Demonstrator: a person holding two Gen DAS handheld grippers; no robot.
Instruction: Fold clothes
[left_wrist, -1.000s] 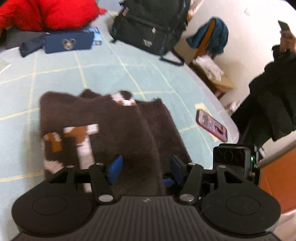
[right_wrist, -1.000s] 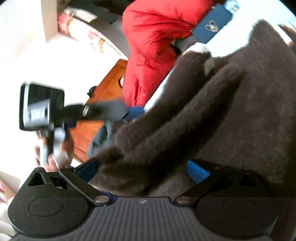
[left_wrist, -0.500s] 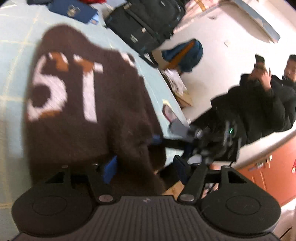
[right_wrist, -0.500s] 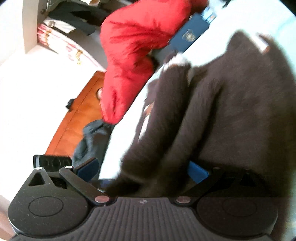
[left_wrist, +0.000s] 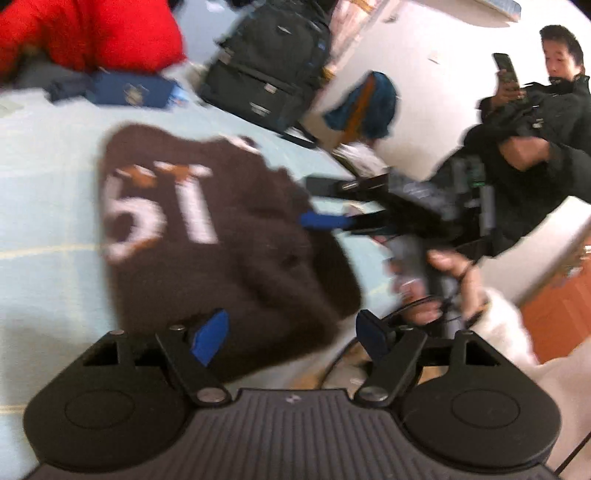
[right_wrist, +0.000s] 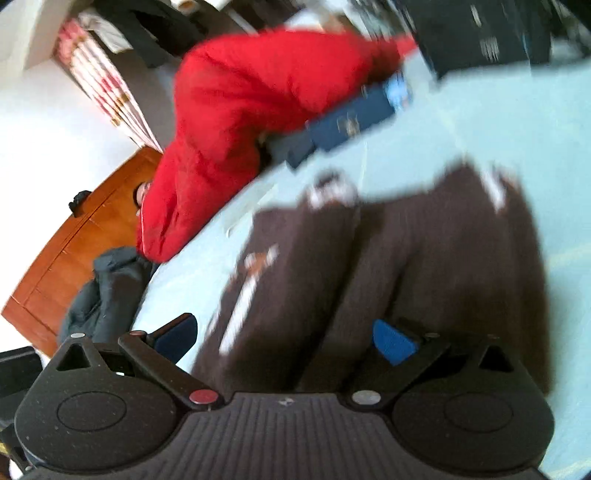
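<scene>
A brown fuzzy sweater (left_wrist: 221, 258) with a white and orange "19" lies folded on the light blue bedsheet (left_wrist: 44, 192). My left gripper (left_wrist: 290, 336) is open at the sweater's near edge, its blue pads spread over the fabric and the bed's edge. One blue pad (left_wrist: 325, 221) of my right gripper touches the sweater's right side, held by a hand (left_wrist: 454, 280) in a white sleeve. In the right wrist view the sweater (right_wrist: 388, 266) lies in long folds under my right gripper (right_wrist: 284, 338), which is open. Both views are motion-blurred.
A red jacket (left_wrist: 92, 33), a navy box (left_wrist: 129, 92) and a black backpack (left_wrist: 269, 62) sit at the bed's far side. A person in black (left_wrist: 546, 122) stands to the right holding a phone. A dark garment (right_wrist: 103, 291) and wooden furniture (right_wrist: 74, 254) lie left of the bed.
The sweater, lifted and bunched a second ago, now lies flat on the sheet with the number up. The left fingers have spread wider. Both grippers have swung across the sweater.
</scene>
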